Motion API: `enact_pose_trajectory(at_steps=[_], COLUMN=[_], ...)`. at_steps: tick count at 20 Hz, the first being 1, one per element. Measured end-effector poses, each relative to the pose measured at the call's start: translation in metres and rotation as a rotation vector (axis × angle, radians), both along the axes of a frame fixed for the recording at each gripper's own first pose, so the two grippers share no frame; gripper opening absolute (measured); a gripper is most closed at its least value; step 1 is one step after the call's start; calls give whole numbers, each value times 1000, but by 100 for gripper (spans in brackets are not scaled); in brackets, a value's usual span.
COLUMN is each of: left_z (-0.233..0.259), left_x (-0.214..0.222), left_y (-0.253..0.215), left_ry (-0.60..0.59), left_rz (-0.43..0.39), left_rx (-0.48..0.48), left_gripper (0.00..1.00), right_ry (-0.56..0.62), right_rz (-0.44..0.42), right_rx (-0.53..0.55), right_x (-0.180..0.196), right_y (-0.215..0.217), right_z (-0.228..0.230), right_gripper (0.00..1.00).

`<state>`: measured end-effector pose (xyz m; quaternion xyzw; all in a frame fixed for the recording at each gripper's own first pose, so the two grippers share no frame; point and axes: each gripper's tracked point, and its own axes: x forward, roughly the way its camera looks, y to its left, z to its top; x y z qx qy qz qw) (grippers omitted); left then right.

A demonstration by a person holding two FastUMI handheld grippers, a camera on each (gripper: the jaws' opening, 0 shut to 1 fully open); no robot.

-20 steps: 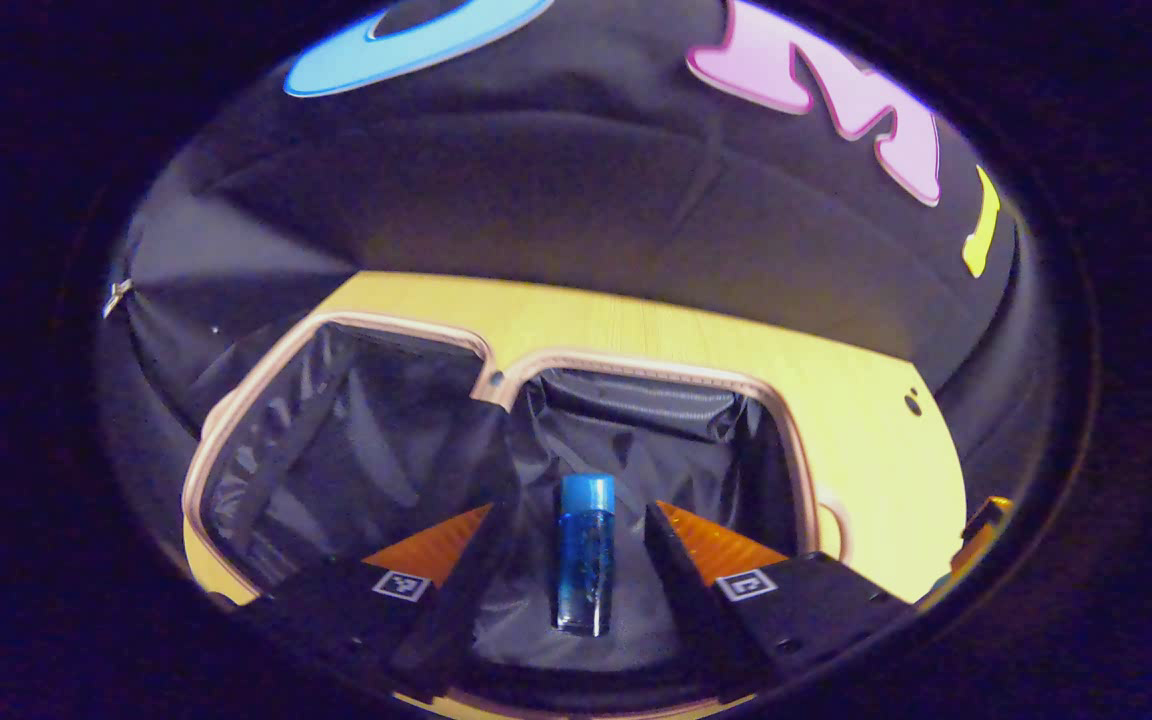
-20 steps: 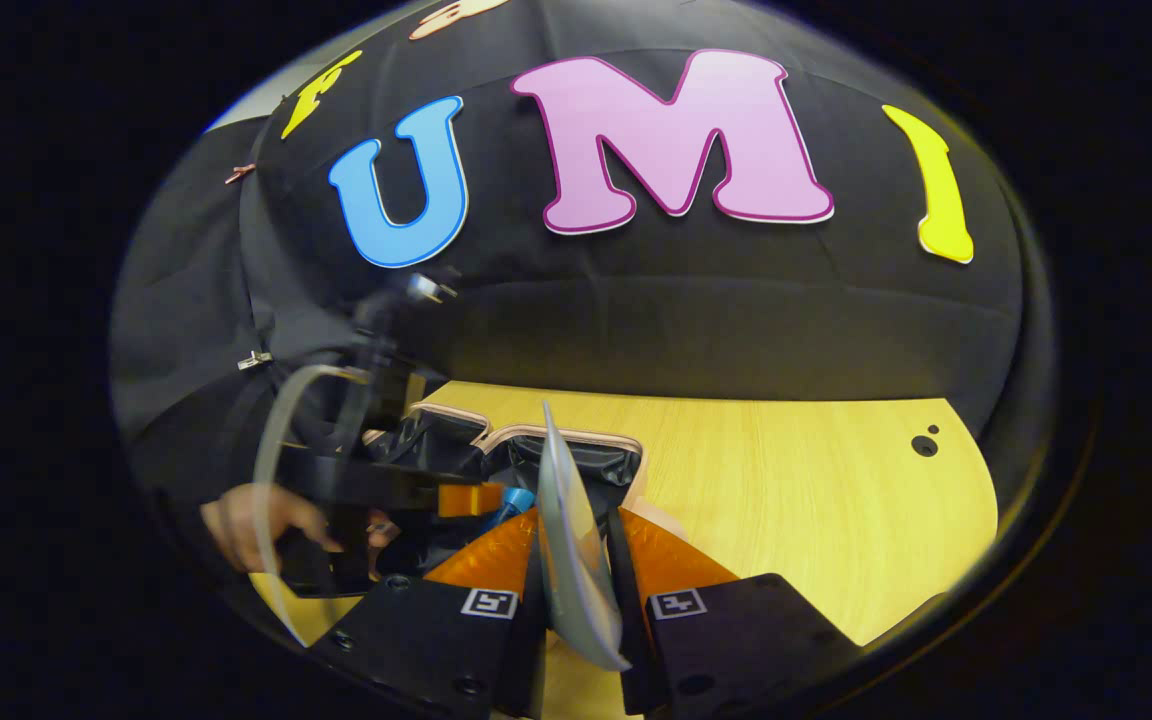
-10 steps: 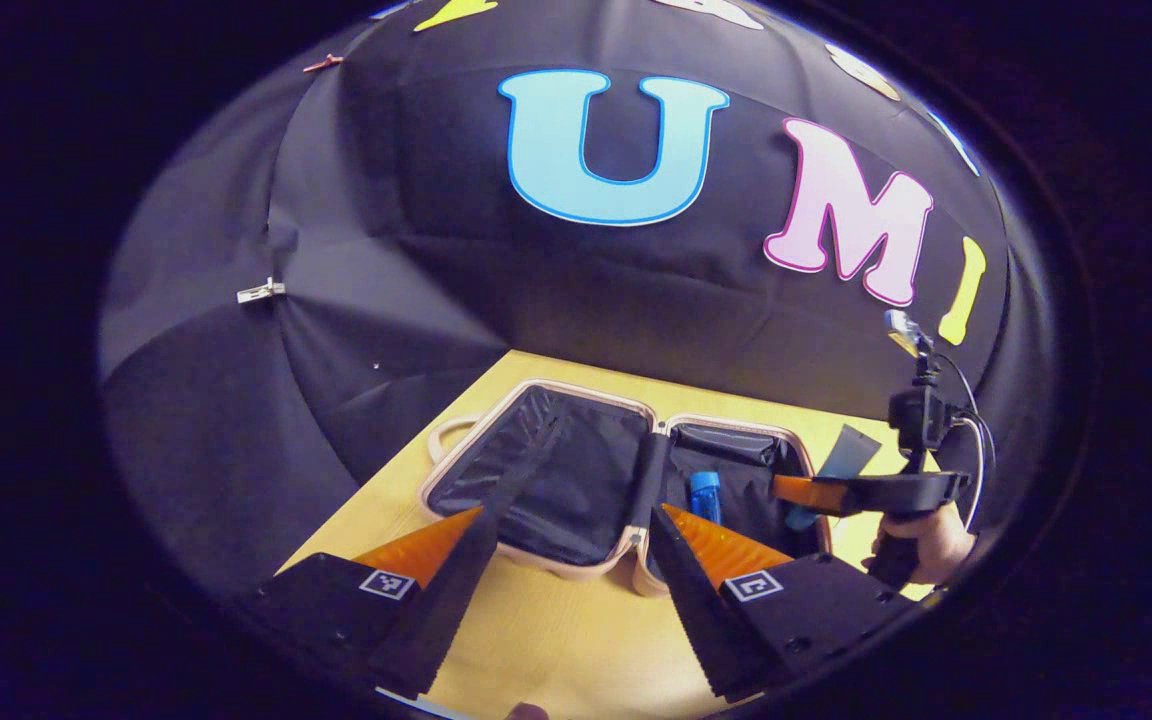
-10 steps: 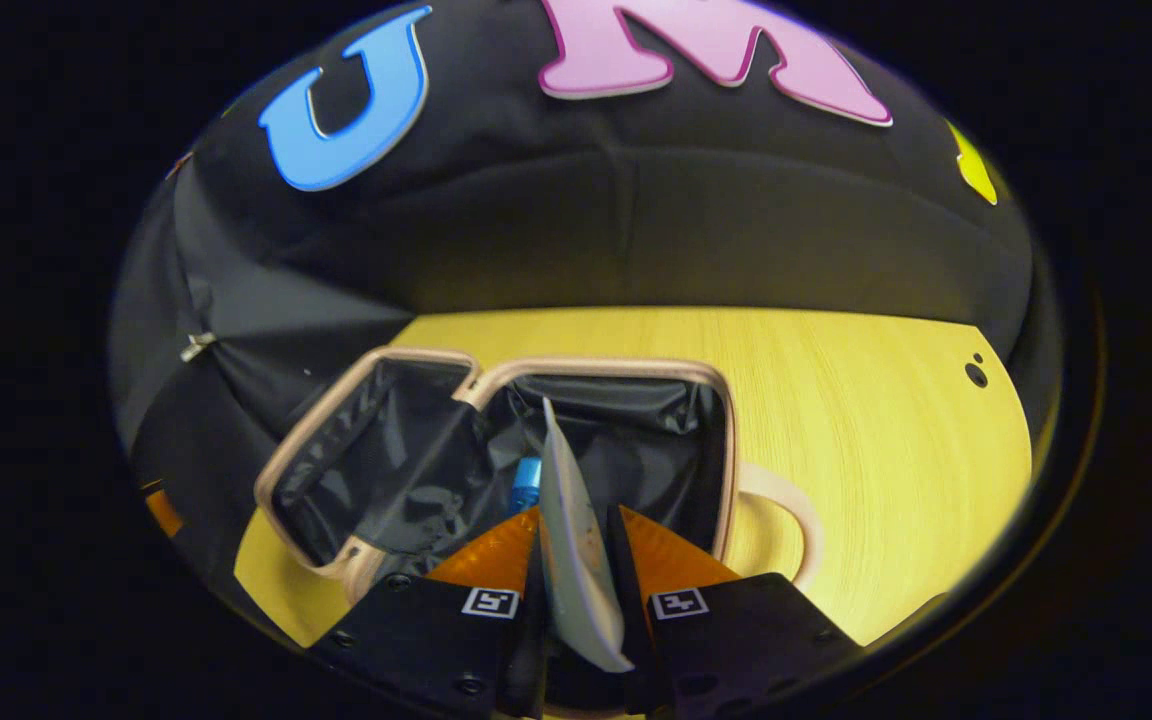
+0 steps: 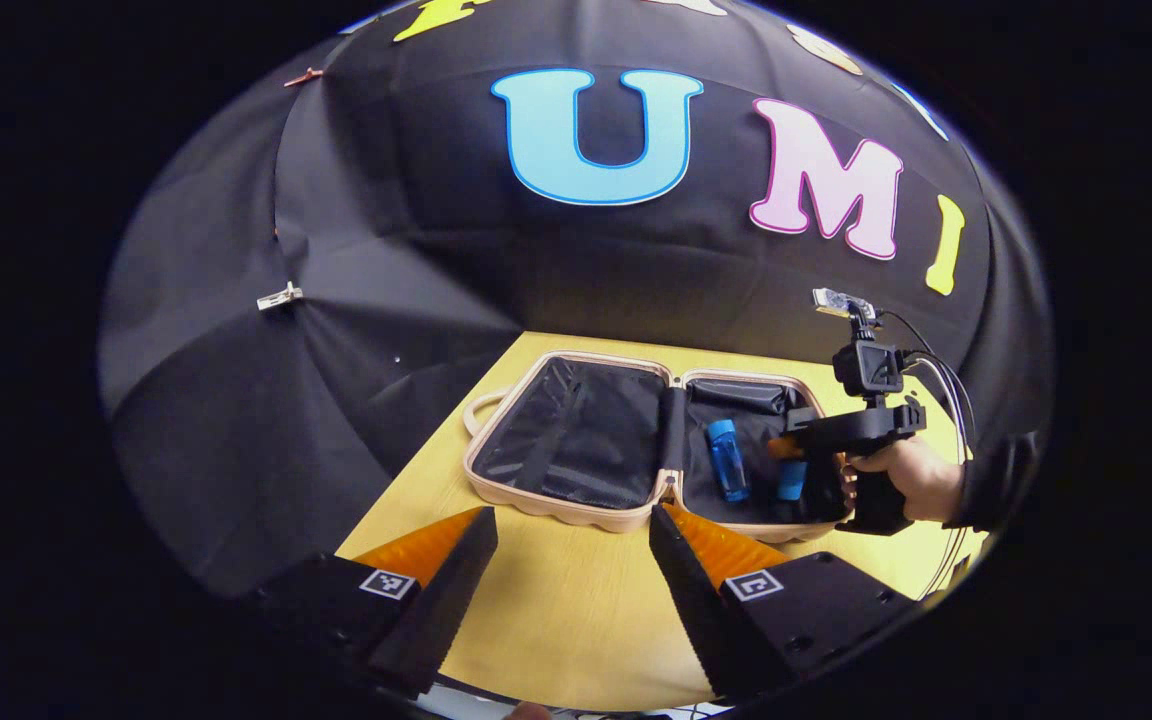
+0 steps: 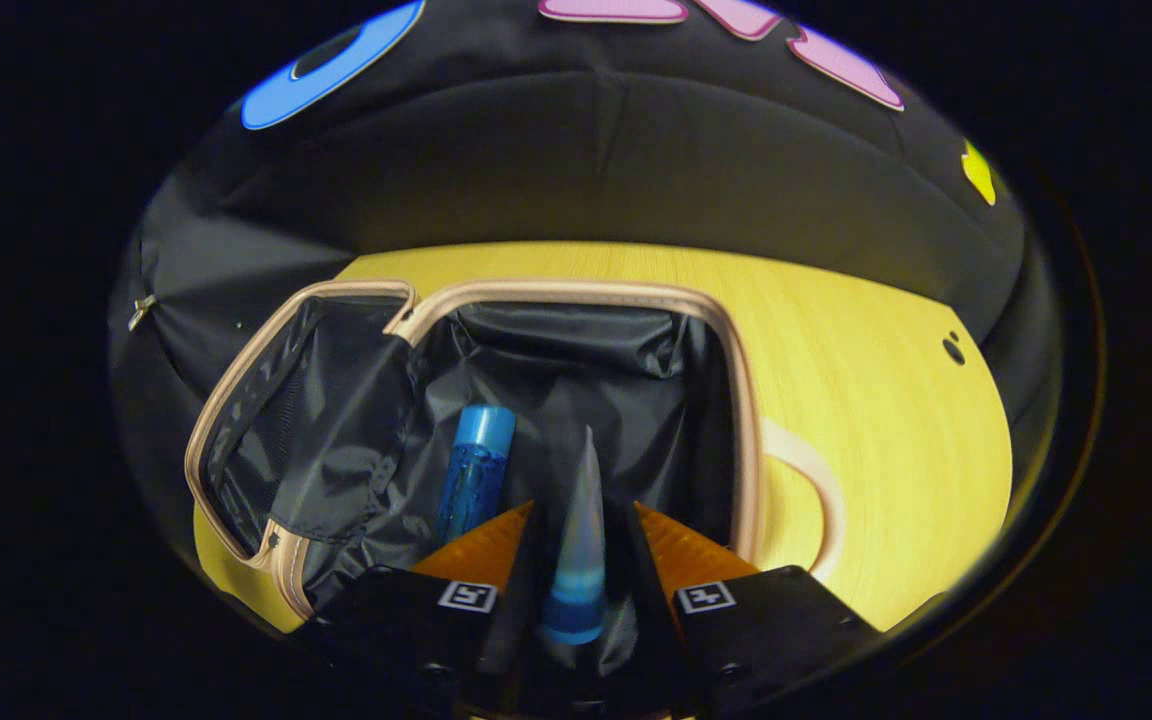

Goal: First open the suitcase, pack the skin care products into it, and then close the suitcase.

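Observation:
A beige suitcase [image 5: 576,515] lies open flat on the wooden table [image 5: 556,620], black lining up. A blue bottle [image 5: 726,460] lies in its right half. My left gripper [image 5: 571,530] is open and holds nothing, back from the case's near edge. My right gripper [image 5: 786,450], held by a hand [image 5: 911,475], reaches down into the right half. In the right gripper view the suitcase rim [image 6: 576,292] frames the bottle [image 6: 476,470] and a pale tube [image 6: 581,560] with a blue cap toward the camera. The tube lies between the fingers of my right gripper [image 6: 584,510], with a narrow gap on each side.
The case's looped handle [image 6: 816,490] lies on the table [image 6: 836,340] to the right of the case. A small dark hole [image 6: 953,350] marks the tabletop farther right. The black cloth wall rises just behind the table.
My left gripper pulled back from the case, leaving the blue bottle inside. My right gripper moved over the right half, went down into it, and its fingers parted slightly around the tube.

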<state>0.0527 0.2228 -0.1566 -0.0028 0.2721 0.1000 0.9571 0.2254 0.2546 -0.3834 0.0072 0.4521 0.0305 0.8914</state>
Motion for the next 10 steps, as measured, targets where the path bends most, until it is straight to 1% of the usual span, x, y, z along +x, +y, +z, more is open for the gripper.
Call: enact_pose_trajectory(at_steps=[1, 2, 3, 4, 6, 9, 10], left_z=[0, -1, -3, -5, -13, -24, -30], left_x=[3, 6, 12, 18, 36, 74, 89], left_y=[2, 8, 14, 19, 36, 81, 97], left_ry=[-9, -14, -22, -28, -35, -65, -68], left_rz=[7, 27, 45, 61, 91, 177, 201], left_rx=[-2, 3, 0, -8, -30, -95, -122], left_gripper=[96, 96, 96, 96, 96, 96, 96], right_ry=[-23, -46, -80, -114, -181, -281, -303], right_rz=[-4, -11, -9, -5, 0, -12, -3], right_rx=[2, 6, 23, 41, 72, 112, 120], right_x=[-1, -1, -2, -3, -13, -33, -40], right_y=[-1, -2, -3, -3, -6, -18, -21], right_z=[11, 21, 35, 48, 75, 116, 125], right_gripper=[51, 70, 75, 92, 98, 98, 97])
